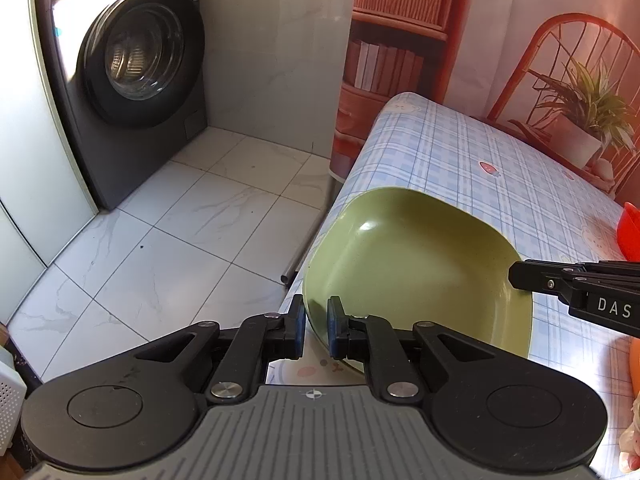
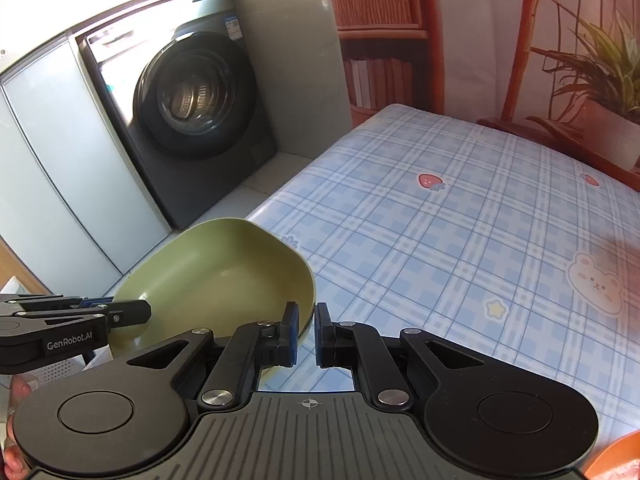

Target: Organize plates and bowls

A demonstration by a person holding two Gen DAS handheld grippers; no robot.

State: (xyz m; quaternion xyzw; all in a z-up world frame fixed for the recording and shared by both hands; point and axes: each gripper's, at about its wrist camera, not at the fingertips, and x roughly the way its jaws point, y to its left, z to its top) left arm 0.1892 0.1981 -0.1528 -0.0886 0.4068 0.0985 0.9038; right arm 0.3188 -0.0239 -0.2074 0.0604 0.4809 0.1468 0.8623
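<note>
A green squarish bowl (image 1: 420,264) is held tilted above the table's left edge. My left gripper (image 1: 316,326) is shut on its near rim, one pad inside and one outside. My right gripper (image 2: 306,334) is shut on the opposite rim of the same bowl (image 2: 224,284). Each gripper shows in the other's view: the right one (image 1: 520,276) at the bowl's right rim, the left one (image 2: 140,314) at its left rim. Both sets of jaws stand narrowly apart with the rim between them.
The table (image 2: 460,220) has a blue plaid cloth with cartoon prints. A red dish (image 1: 630,232) and an orange one (image 2: 616,456) sit at the right edges. A potted plant (image 1: 580,120) on a red chair stands behind. A washing machine (image 1: 132,80) stands on the tiled floor at left.
</note>
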